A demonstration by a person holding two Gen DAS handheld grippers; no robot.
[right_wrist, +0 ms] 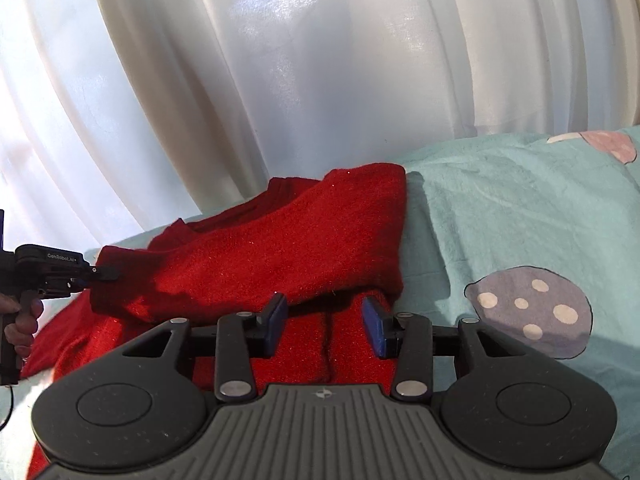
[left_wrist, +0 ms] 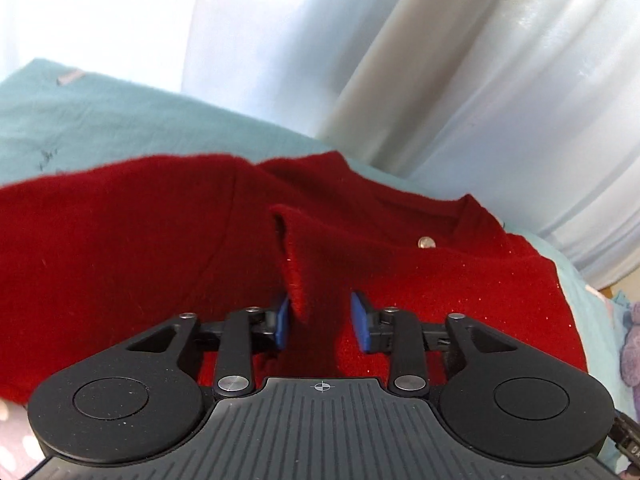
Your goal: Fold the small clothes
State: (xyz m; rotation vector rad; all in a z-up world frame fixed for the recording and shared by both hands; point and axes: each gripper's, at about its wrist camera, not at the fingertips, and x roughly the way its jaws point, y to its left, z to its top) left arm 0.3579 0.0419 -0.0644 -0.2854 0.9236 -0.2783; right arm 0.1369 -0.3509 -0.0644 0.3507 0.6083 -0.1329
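A red knit sweater (left_wrist: 400,272) is lying on a bed covered by a pale teal sheet (right_wrist: 520,208) printed with spotted mushroom shapes, with white curtains (right_wrist: 320,60) hanging just beyond the far edge. The garment is lying partly folded: in the right wrist view one thick layer is doubled over another, its folded edge facing right. A small silver button (left_wrist: 426,243) is sitting near the neckline.

The left gripper (left_wrist: 322,322) is hovering low over the sweater with its jaws spread part way; a raised flap of red fabric is standing between the blue pads (left_wrist: 360,320), close against the left one, and the right pad is standing clear of it, so nothing is being pinched. In the right wrist view the same tool is showing at the far left, held by a hand (right_wrist: 22,320), its tip at the sweater's left edge.

The right gripper (right_wrist: 326,326) is hanging over the near part of the sweater, jaws parted, with flat red cloth lying below the gap and not being gripped.
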